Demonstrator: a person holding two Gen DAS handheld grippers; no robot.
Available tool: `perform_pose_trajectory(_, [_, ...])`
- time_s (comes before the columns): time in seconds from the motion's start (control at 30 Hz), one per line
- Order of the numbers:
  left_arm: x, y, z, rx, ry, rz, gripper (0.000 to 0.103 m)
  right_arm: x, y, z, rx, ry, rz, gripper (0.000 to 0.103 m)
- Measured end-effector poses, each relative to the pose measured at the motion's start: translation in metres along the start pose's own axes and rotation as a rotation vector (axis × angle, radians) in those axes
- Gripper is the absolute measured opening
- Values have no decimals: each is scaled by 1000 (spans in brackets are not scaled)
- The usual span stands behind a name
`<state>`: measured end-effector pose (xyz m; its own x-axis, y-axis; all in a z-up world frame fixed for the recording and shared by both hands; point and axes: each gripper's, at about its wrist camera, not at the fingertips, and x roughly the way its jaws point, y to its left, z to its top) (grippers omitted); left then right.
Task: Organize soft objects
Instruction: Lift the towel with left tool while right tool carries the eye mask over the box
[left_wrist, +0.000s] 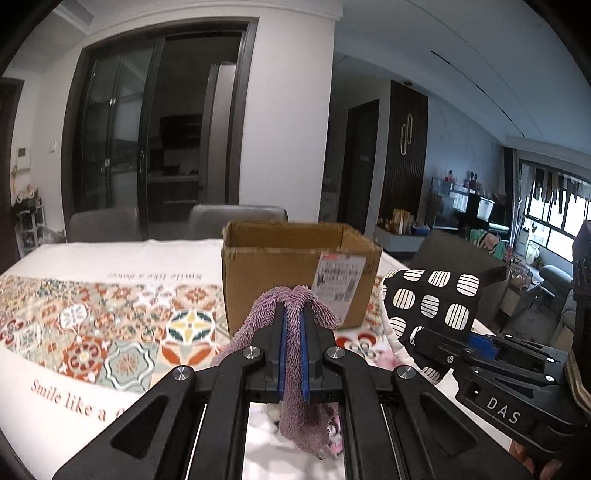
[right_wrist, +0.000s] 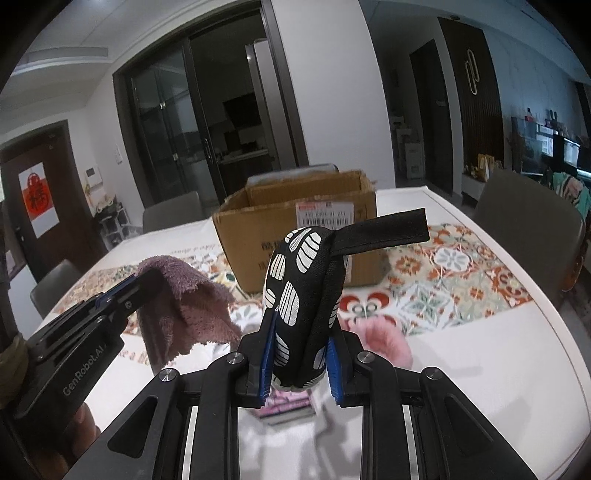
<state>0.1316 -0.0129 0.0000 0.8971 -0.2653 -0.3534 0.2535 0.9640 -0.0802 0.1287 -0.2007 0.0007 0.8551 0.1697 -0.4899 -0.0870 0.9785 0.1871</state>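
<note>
My left gripper (left_wrist: 293, 325) is shut on a purple fuzzy cloth (left_wrist: 295, 406) that drapes over and between its fingers, held above the table. My right gripper (right_wrist: 301, 332) is shut on a black oven mitt with white patches (right_wrist: 299, 280), its black loop sticking out to the right. Each gripper shows in the other view: the mitt (left_wrist: 432, 302) at the right of the left wrist view, the cloth (right_wrist: 188, 299) at the left of the right wrist view. An open cardboard box (left_wrist: 295, 273) stands on the table just beyond both grippers; it also shows in the right wrist view (right_wrist: 295, 225).
The table carries a white patterned tablecloth (left_wrist: 92, 332). A pink fluffy object (right_wrist: 380, 339) lies on it below my right gripper, and a pink patterned item (right_wrist: 288, 402) lies under the mitt. Grey chairs (left_wrist: 236, 218) stand behind the table and one (right_wrist: 524, 206) at its right.
</note>
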Motion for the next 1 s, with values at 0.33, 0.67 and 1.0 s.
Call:
perform_pose_trajectory(0.33, [12, 1, 39, 38, -100, 26, 8, 8, 1, 37, -13, -88, 10, 26])
perform_pose_trajectory(0.67, [38, 6, 70, 54, -147, 47, 8, 18, 7, 75, -12, -162, 29, 26])
perform_pose_trajectory(1.0, [62, 5, 105, 82, -191, 24, 8, 35, 4, 107, -12, -207, 49, 26])
